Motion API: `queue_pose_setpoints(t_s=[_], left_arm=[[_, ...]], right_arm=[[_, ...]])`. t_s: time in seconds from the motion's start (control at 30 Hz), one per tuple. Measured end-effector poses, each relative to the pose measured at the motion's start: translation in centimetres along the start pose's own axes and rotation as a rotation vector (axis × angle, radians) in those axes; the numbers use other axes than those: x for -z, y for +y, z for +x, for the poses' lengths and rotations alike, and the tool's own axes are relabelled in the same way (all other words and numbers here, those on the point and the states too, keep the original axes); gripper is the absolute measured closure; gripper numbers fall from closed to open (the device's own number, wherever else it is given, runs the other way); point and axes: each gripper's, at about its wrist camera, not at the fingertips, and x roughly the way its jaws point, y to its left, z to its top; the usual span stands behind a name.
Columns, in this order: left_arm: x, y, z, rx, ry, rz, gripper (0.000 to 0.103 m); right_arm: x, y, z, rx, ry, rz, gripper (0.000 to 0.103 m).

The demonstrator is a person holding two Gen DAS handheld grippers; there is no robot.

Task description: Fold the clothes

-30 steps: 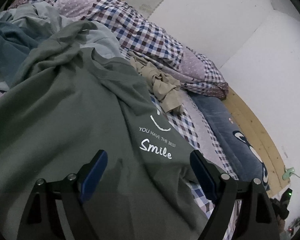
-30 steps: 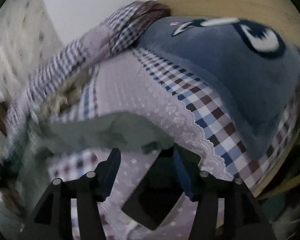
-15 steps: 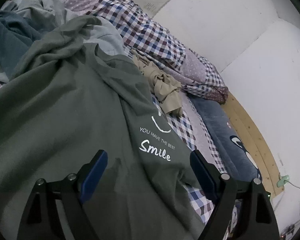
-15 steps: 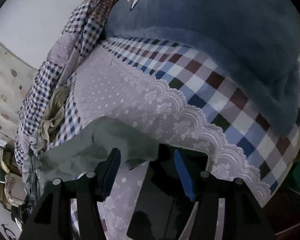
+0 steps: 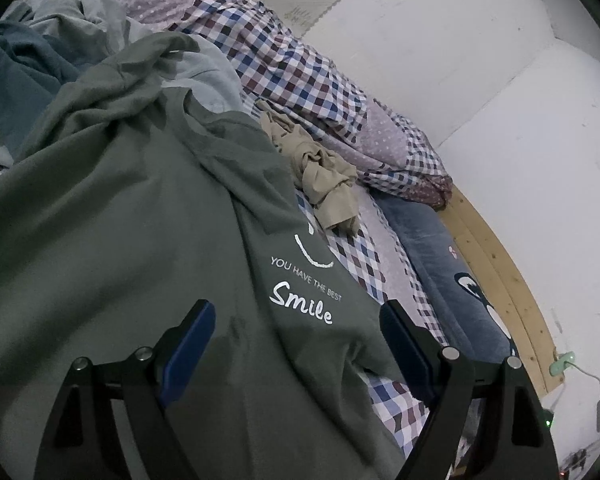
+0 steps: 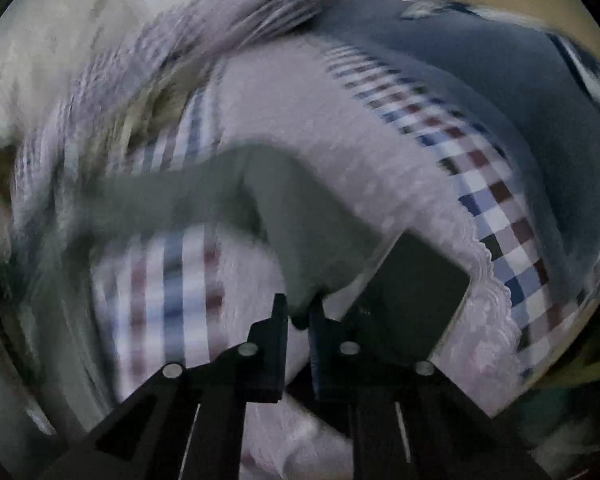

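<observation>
Here right fingers (image 6: 298, 312) clench "Smile" green shirt (image 5: 148, 216); left fingers (image 5: 296, 320) released.

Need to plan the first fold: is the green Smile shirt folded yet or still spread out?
Spread, not folded. The green shirt lies open and rumpled across the bed, print showing; the right gripper pinches one edge.

The left gripper (image 5: 296, 334) hovers with its two blue-padded fingers (image 5: 186, 344) spread wide apart, nothing between them. The right gripper (image 6: 298, 320) has its fingers drawn close together, pinching a corner of grey-green cloth (image 6: 296, 236) at their tips. That view is heavily smeared, so the grip looks firm, though how much fabric sits between the pads cannot be told.
</observation>
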Motion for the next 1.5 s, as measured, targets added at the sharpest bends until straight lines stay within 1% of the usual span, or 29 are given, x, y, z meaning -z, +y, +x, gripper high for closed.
queue_pose_setpoints(t_s=[0.07,0.1,0.17,0.2,0.23,0.27,0.33,0.37,0.4,0.47,0.67,0.83,0.97,1.1,1.13,1.2,1.27,1.37,1.5], left_arm=[[0.1,-0.2,0.0,0.001,0.002,0.005,0.016],[0.1,-0.3,0.0,0.001,0.002,0.009,0.016],[0.2,-0.4,-0.1,0.004,0.001,0.015,0.016],[0.2,-0.5,-0.1,0.006,0.000,0.018,0.016],[0.2,-0.6,-0.1,0.009,-0.001,0.021,0.016],[0.3,-0.7,-0.1,0.010,0.000,0.025,0.016],[0.3,-0.8,0.0,0.013,0.001,0.033,0.016],[0.3,-0.9,0.0,0.013,0.001,0.037,0.016],[0.4,-0.9,0.0,0.014,0.002,0.039,0.016],[0.4,-1.0,0.1,0.014,0.003,0.043,0.016],[0.4,-1.0,0.2,0.006,0.003,0.039,0.016],[0.4,-0.9,0.3,0.004,0.002,0.038,0.016],[0.4,-1.0,0.4,0.007,0.005,0.041,0.016],[0.4,-0.9,0.4,0.010,0.005,0.040,0.016],[0.4,-0.9,0.3,0.011,0.004,0.039,0.016],[0.3,-0.9,0.3,0.011,0.003,0.039,0.016],[0.3,-0.8,0.3,0.010,0.001,0.035,0.016],[0.3,-0.9,0.3,0.013,0.000,0.038,0.016],[0.4,-1.1,0.4,0.018,-0.003,0.047,0.016]], right_arm=[[1.6,2.4,0.2,0.026,0.036,-0.131,0.091],[2.2,3.1,0.3,0.006,0.053,-0.174,0.090],[2.9,3.6,0.2,-0.045,0.068,-0.209,0.087],[2.9,3.5,0.0,-0.065,0.057,-0.208,0.085],[2.8,3.1,-0.5,-0.084,0.036,-0.198,0.079],[2.6,2.5,-1.0,-0.103,0.010,-0.181,0.069],[1.6,0.6,-2.3,-0.117,-0.076,-0.100,0.057],[0.8,-0.8,-2.8,-0.105,-0.125,-0.038,0.055],[0.3,-1.8,-3.0,-0.095,-0.151,0.001,0.055],[-0.8,-3.0,-2.5,-0.061,-0.172,0.039,0.055],[-3.4,-4.0,2.2,0.004,-0.078,-0.010,0.055],[-3.8,-4.0,5.8,0.022,0.007,-0.068,0.055],[-4.2,-4.1,7.1,0.027,0.016,-0.078,0.055],[-4.7,-3.3,8.4,0.035,0.065,-0.128,0.055],[-4.8,-3.0,8.8,0.039,0.078,-0.142,0.056],[-5.0,-2.7,9.0,0.030,0.092,-0.165,0.065],[-5.1,-2.3,8.7,0.035,0.092,-0.190,0.101],[-5.3,-1.9,7.9,0.092,0.069,-0.218,0.102],[-6.5,-3.8,5.9,0.173,-0.014,-0.160,0.102]])
